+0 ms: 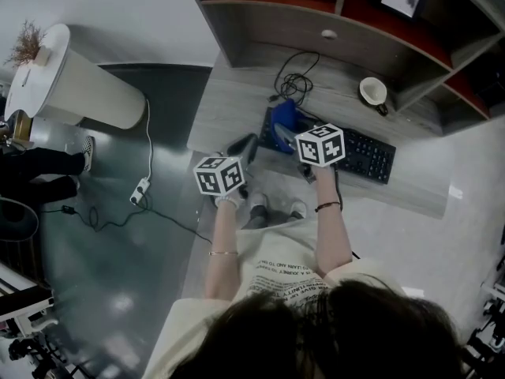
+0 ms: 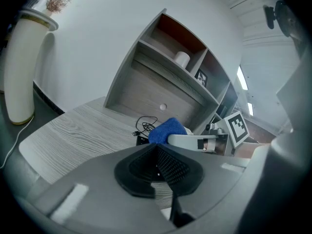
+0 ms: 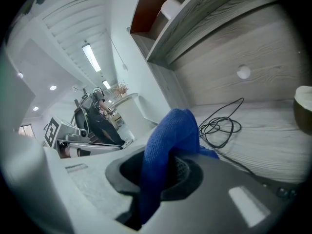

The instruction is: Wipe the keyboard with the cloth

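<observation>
two forearms stretch forward; right hand-held gripper pinches the cloth by the keyboard, left hand-held gripper pressed together.

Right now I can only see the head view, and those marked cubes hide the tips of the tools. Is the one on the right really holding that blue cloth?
Observer: Yes. In the right gripper view, the right gripper has its jaws shut on the blue cloth, which bunches up above them.
Operator: And the other one, is it carrying anything?
Observer: No. The left gripper view shows the left gripper with its jaws shut and nothing between them.
</observation>
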{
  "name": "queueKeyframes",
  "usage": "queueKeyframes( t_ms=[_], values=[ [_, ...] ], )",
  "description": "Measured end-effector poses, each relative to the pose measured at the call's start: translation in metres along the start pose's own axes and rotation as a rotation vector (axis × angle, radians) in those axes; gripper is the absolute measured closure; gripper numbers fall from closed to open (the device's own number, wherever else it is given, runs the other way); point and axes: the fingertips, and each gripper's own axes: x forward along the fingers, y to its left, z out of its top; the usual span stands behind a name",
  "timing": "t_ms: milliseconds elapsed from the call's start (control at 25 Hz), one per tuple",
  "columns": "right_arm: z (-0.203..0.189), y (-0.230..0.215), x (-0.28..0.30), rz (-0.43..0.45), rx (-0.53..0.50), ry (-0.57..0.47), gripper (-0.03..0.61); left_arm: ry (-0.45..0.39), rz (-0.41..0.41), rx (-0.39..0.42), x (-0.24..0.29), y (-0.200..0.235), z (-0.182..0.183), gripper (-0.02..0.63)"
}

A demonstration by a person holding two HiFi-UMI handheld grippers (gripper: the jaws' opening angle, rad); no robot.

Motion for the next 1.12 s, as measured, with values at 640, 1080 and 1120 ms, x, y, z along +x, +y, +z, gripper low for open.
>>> queueKeyframes(
  t_ms=[640,1080,1120],
  values=[
    [-0.003,0.013,0.023,-0.043,0.014,0.002,0.52,0.021,-0.053,0.005,-0.007,0.023,0.006,0.612],
    [-0.003,0.028,0.04,-0.055,0.022,-0.004,0.52,0.032,-0.072,0.017,-0.017,0.04,0.011,0.612],
    [-0.003,0.029,0.041,-0.057,0.024,-0.006,0.52,0.034,-0.074,0.018,-0.018,0.041,0.012,0.612]
  ],
)
